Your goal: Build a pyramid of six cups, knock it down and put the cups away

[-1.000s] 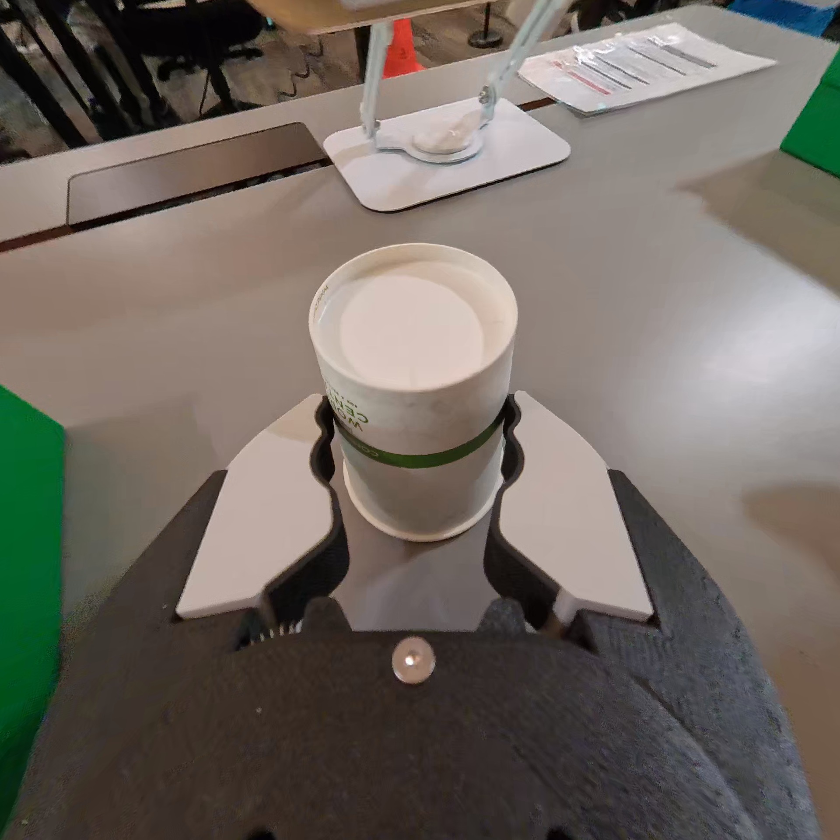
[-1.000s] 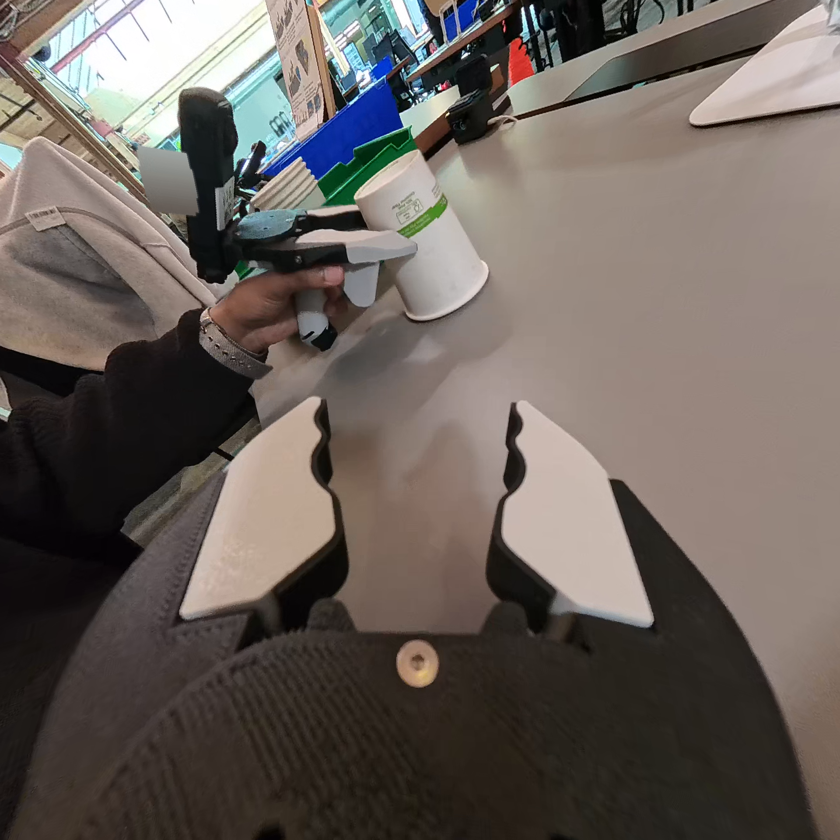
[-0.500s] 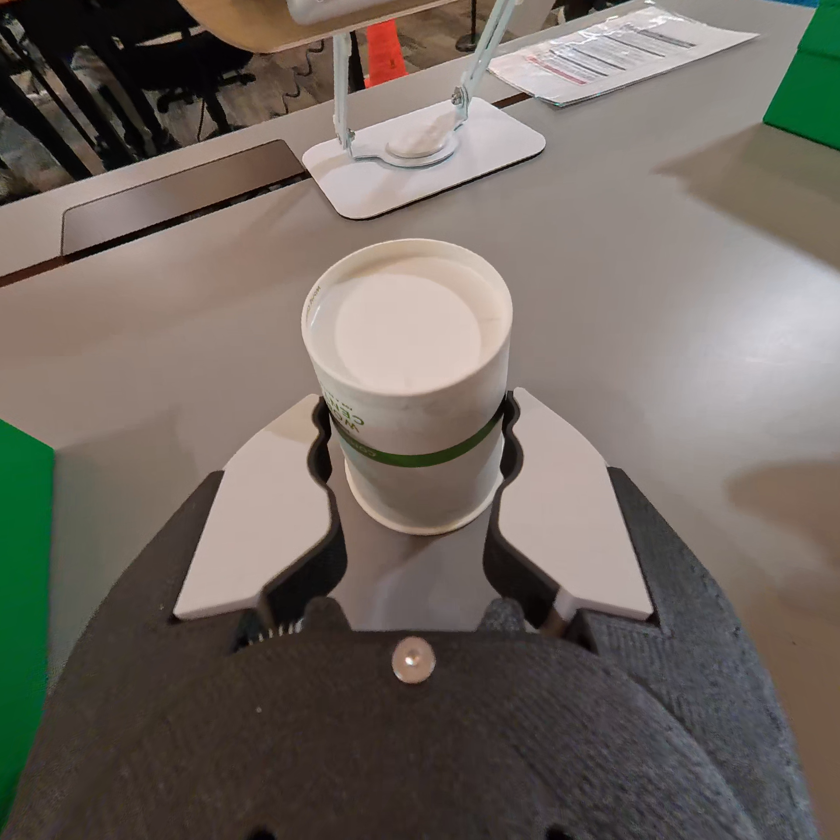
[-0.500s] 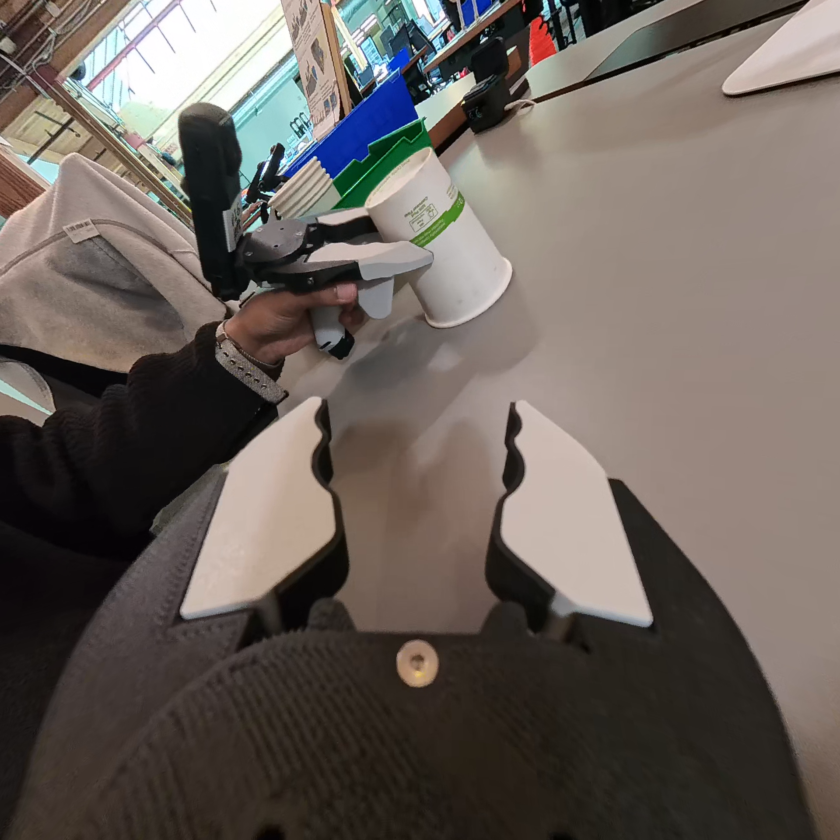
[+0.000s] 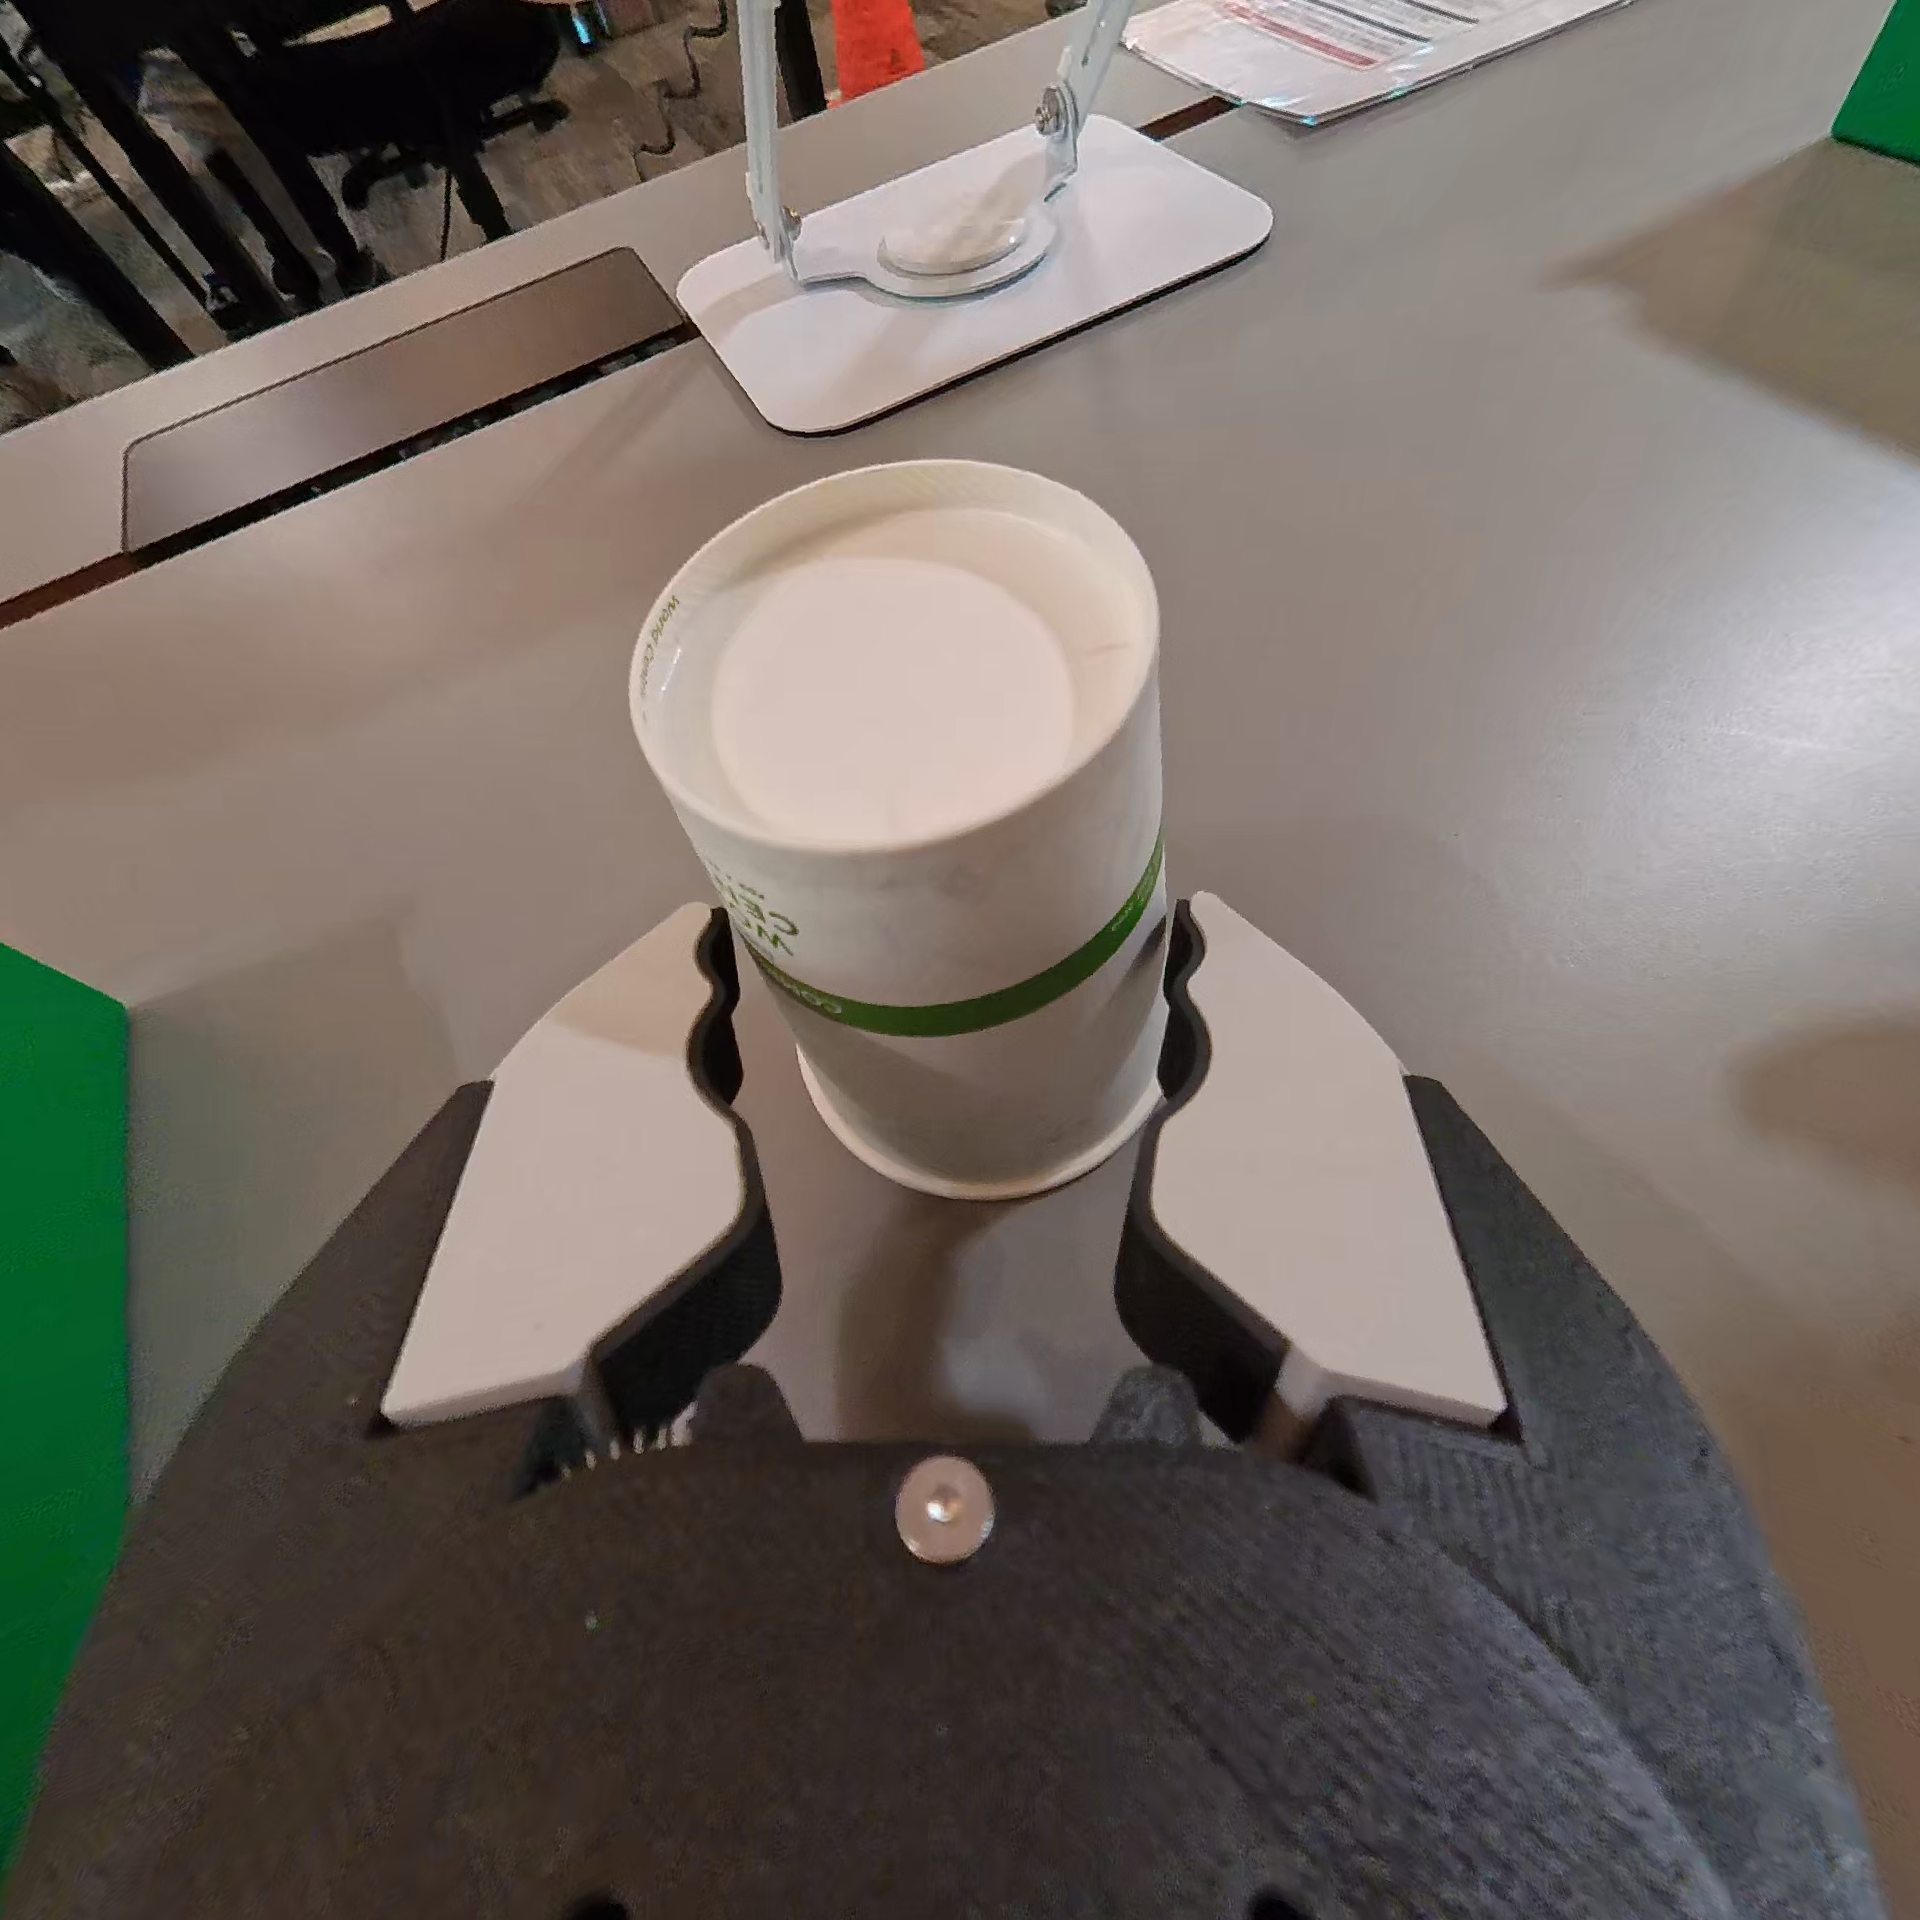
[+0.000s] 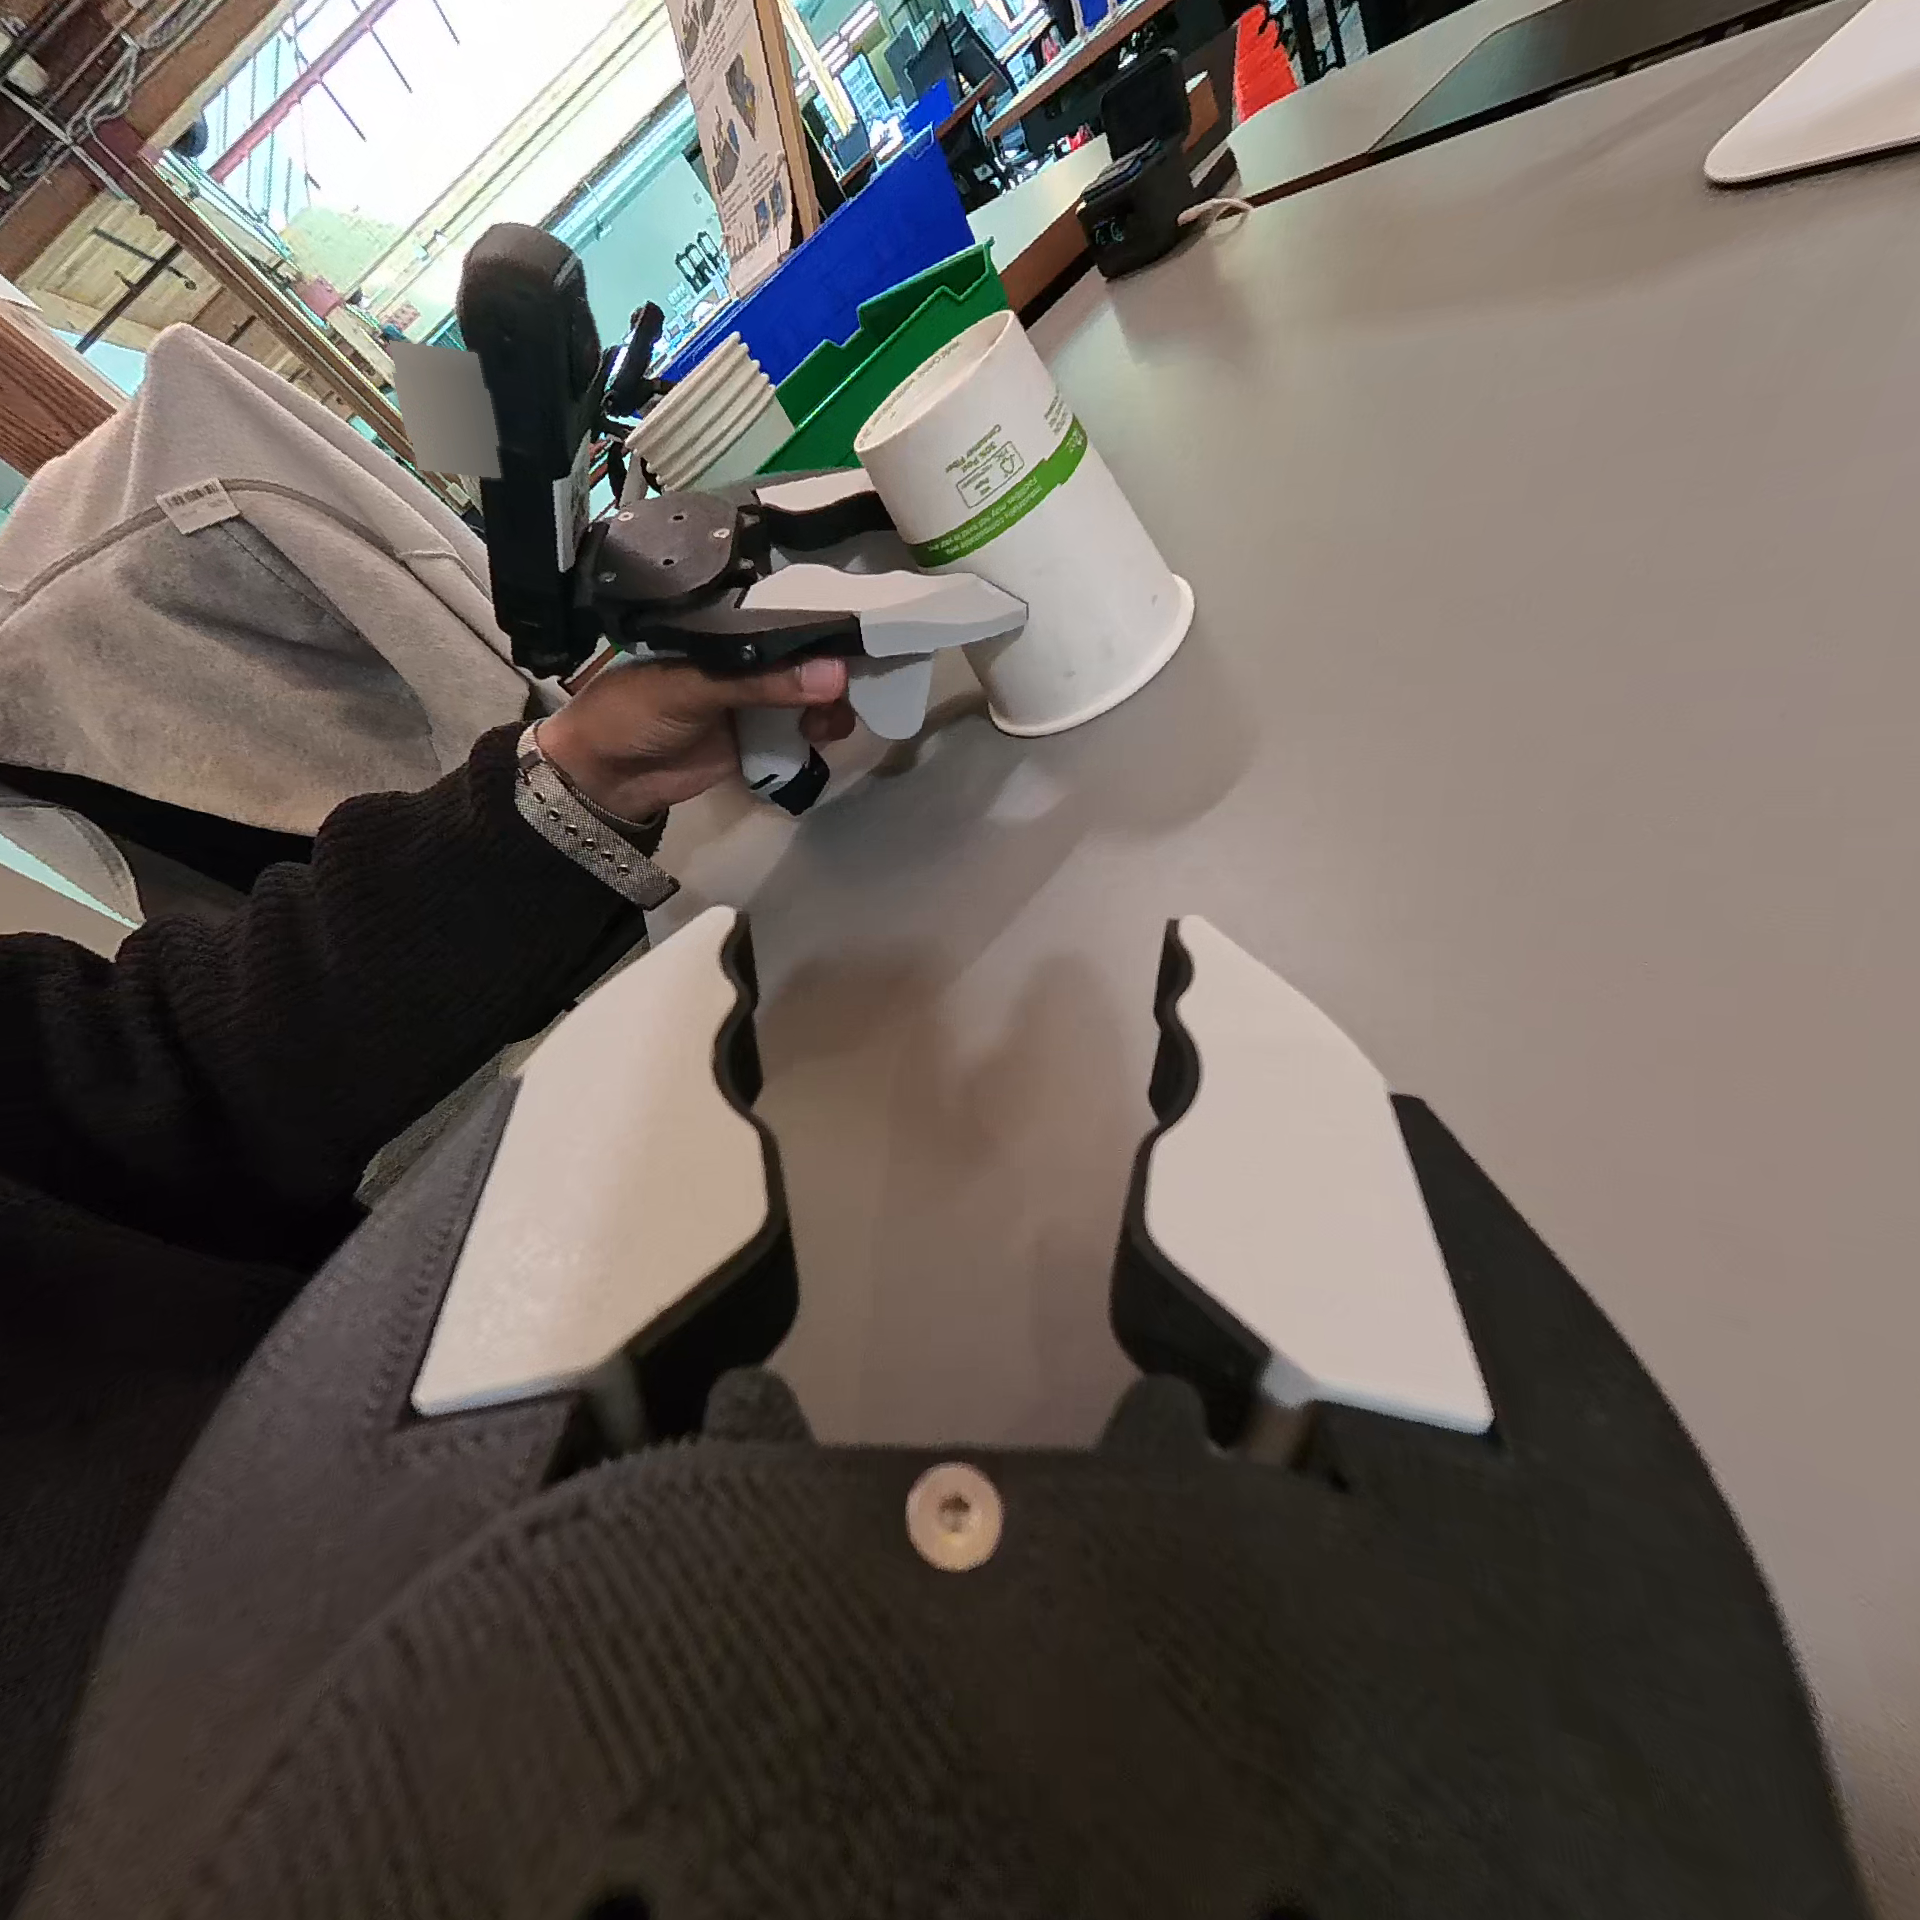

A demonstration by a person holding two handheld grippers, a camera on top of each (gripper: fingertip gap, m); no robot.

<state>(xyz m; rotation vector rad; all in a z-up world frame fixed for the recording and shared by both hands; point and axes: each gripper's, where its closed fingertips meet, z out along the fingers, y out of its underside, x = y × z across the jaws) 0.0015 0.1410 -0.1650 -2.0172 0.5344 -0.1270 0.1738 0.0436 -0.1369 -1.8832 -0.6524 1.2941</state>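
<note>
Bracketing a white paper cup [image 5: 904, 748] with the left gripper [image 5: 951, 920], jaws spread wide, one finger against the cup's wall at 9 o'clock and the other against it at 3 o'clock. Cannot tell whether squeezing or merely touching. Standing upside down on the grey worktop [image 5: 1455, 727], that cup, mouth down and flat bottom up, green band round its wall, tilted a little with the bottom leaning toward 10 o'clock in the left wrist view. Resting on the worktop at least at the rim's near edge.

Holding nothing in the right gripper [image 6: 956, 935]: jaws wide apart, only bare worktop between the fingers, hovering low over the surface. Well apart from the cup, which sits toward 12 o'clock from it in the right wrist view, with the left gripper's handle clasped in a hand [image 6: 665, 727] at 10 o'clock, dark sleeve and watch strap behind.

Lying beyond the cup at 12 o'clock in the left wrist view, a flat white lamp base [image 5: 1143, 270] with two metal arms rising from it; farther off at 1 o'clock, papers in a clear sleeve [image 5: 1351, 42].

Showing behind the cup in the right wrist view, a green bin [image 6: 883, 353], a blue bin [image 6: 831, 270] and a stack of white cups [image 6: 707, 416] at 11 o'clock.
</note>
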